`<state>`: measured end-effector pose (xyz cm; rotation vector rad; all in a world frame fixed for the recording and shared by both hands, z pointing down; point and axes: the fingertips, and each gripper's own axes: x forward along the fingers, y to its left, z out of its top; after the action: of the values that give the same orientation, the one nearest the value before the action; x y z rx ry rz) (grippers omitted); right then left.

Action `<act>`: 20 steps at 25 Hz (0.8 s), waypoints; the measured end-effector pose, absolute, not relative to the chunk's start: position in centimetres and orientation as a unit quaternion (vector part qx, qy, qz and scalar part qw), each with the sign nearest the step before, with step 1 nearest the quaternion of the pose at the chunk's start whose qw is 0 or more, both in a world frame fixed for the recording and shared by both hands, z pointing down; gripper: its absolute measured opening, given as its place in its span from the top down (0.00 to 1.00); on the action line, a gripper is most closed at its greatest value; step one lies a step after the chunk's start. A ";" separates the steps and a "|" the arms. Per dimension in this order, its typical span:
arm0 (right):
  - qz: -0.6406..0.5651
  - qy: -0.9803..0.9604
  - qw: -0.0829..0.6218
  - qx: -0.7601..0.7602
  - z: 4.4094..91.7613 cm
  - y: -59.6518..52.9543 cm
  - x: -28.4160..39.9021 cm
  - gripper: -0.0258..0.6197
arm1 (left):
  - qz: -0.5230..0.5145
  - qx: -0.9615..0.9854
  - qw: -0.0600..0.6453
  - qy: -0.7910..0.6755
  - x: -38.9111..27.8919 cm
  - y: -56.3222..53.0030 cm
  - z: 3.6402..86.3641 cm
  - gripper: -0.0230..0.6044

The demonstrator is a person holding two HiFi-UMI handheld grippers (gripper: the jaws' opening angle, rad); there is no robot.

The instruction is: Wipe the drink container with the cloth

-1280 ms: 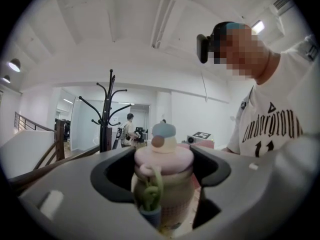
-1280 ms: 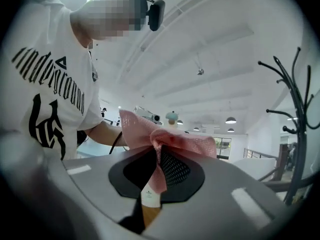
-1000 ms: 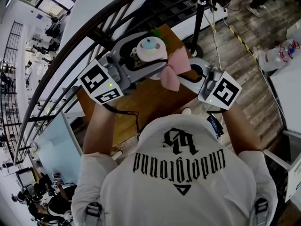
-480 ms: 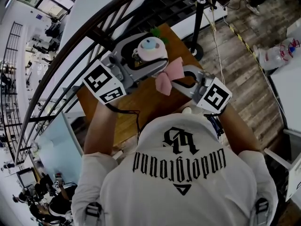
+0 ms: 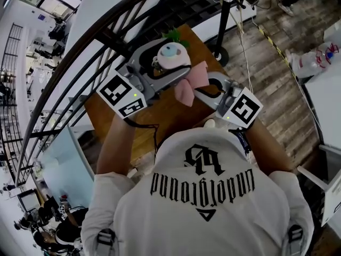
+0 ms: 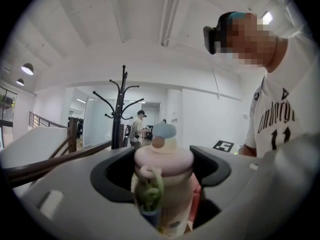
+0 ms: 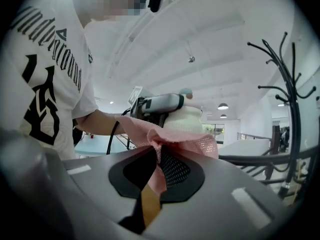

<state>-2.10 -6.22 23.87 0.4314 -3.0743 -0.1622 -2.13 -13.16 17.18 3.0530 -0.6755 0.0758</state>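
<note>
Between the right gripper's (image 7: 159, 170) fingers (image 7: 131, 170): a pinched fold of pink mesh cloth (image 7: 150, 131), clamped tight, with the free part fanned out ahead of the tips. Just beyond that fan, along the right gripper view: a rounded cream plastic drink container (image 7: 184, 120) with a pink lid. Near enough to look brushed by the cloth's front edge, though actual contact is hard to confirm.

Around the container from its other side: the left gripper's (image 6: 161, 178) fingers (image 6: 106, 178), closed on the body just below the lid and holding it upright. Long axis vertical, lid and blue knob on top. A green loop strap (image 6: 149, 191) hanging from the lid on the face turned toward the left gripper view, away from the cloth.

From the head view: container (image 5: 171, 52) over the far part of the brown wooden surface (image 5: 160, 116); lifted or standing, not clear. Cloth (image 5: 187, 85) at the container's right flank, on the side toward the person, with the right gripper (image 5: 202, 89) just behind it.

Judged from this: wiping at or near first contact. Next stroke likely dependent on pressing the fanned cloth square against the right wall of the container, then sliding along or around that upright axis while the left grip resists turning.
</note>
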 end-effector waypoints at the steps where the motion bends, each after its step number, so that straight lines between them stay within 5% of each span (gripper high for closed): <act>1: -0.044 -0.989 0.023 0.140 24.9 -6.4 -2.1 0.92 | 0.027 0.976 0.006 -0.215 -2.1 -13.2 17.5 0.35; 20: 0.066 -0.966 0.088 0.235 37.5 -11.7 1.1 0.92 | 0.050 0.969 0.022 -0.241 -3.6 -14.5 26.6 0.35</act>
<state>1.10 -11.68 37.47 0.6999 -2.8755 0.1969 -3.61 -14.50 26.59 3.0017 -0.7453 0.1539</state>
